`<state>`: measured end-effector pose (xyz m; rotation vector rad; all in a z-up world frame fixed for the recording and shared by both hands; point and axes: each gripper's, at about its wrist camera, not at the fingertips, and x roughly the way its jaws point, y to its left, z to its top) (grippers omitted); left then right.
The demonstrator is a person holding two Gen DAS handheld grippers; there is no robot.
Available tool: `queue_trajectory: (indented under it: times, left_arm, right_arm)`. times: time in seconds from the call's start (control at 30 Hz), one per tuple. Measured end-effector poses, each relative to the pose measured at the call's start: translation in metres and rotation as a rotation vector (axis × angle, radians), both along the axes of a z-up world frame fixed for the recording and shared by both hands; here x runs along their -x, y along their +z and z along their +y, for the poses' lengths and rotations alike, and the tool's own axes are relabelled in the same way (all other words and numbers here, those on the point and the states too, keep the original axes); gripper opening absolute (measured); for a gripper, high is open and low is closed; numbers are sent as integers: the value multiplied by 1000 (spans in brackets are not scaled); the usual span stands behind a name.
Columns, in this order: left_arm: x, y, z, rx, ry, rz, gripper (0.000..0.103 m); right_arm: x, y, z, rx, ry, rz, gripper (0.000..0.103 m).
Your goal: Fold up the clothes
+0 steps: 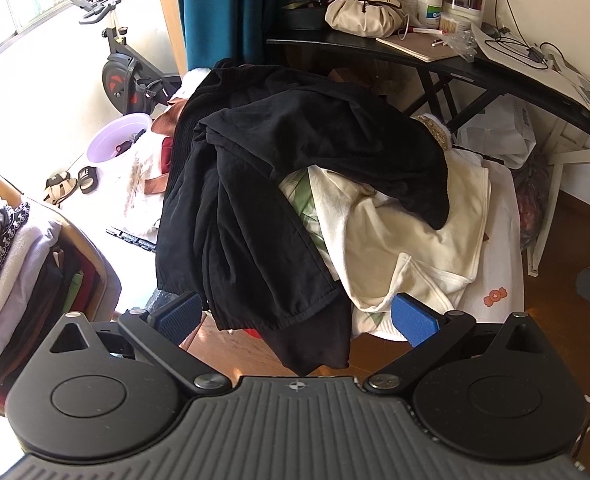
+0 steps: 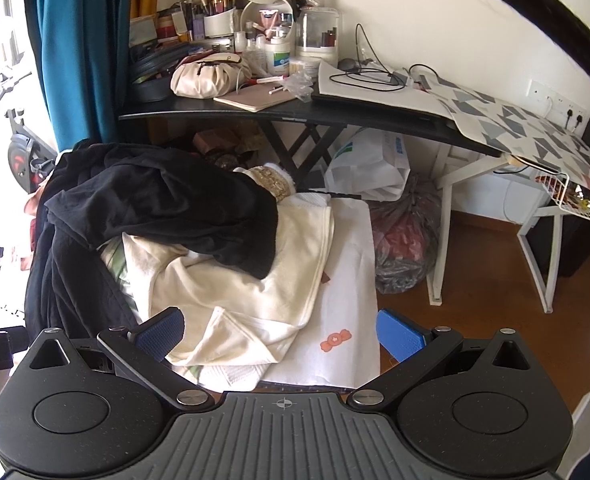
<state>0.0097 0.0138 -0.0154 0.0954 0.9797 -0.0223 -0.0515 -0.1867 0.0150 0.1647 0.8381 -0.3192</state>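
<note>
A heap of unfolded clothes lies in front of me. On top is a black garment (image 1: pixel 279 184), which also shows in the right wrist view (image 2: pixel 159 204); it hangs down over the near edge. Under it lie a cream garment (image 1: pixel 407 236) (image 2: pixel 255 280) and a white cloth with an orange print (image 2: pixel 335 340). My left gripper (image 1: pixel 295 316) is open and empty, its blue pads either side of the black garment's hanging hem. My right gripper (image 2: pixel 281 334) is open and empty, just above the cream and white cloths.
A stack of folded clothes (image 1: pixel 11 256) sits in a container at the left. A cluttered black desk (image 2: pixel 295 114) stands behind the heap, with bags (image 2: pixel 407 240) and a white table frame (image 2: pixel 535 248) under it. An exercise bike (image 1: pixel 127 80) and a purple basin (image 1: pixel 115 136) stand far left.
</note>
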Motion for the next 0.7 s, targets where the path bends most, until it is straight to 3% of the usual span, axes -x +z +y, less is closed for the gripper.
queue_trajectory:
  times: [0.7]
  left_arm:
    - [3,-2,1,34,-11,27,103]
  right_arm:
    - [4,-5,7,14,-4,5,102]
